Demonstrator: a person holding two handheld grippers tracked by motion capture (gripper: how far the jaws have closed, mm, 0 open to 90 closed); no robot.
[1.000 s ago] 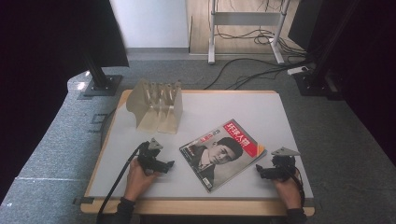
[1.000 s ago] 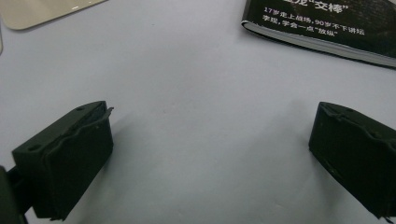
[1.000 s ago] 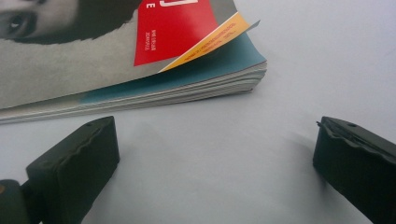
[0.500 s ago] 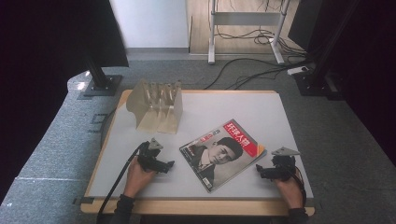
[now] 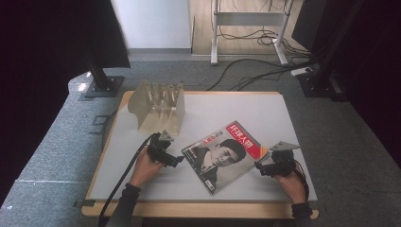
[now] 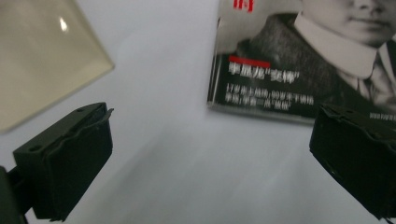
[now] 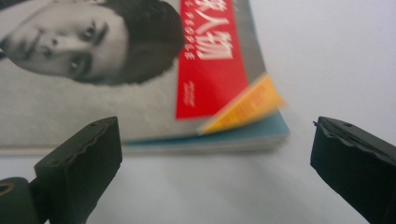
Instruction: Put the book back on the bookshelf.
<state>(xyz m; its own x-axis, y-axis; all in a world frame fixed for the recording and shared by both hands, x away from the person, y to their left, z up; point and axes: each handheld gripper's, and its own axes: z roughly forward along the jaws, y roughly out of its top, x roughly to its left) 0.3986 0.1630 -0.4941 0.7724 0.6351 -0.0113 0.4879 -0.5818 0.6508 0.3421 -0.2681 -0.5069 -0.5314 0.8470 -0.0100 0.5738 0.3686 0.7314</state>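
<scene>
One magazine (image 5: 221, 156), lying flat and skewed, near the front of the table (image 5: 283, 113). One clear slotted rack (image 5: 158, 106), behind the magazine's left corner. Two grippers: left gripper (image 5: 174, 161) just beside the magazine's left corner, jaws spread, nothing between; right gripper (image 5: 261, 167) just off its right corner, jaws likewise spread and empty. Cover lettering too small to read; rack's slots hard to count. Bare tabletop behind and right of the magazine.
</scene>
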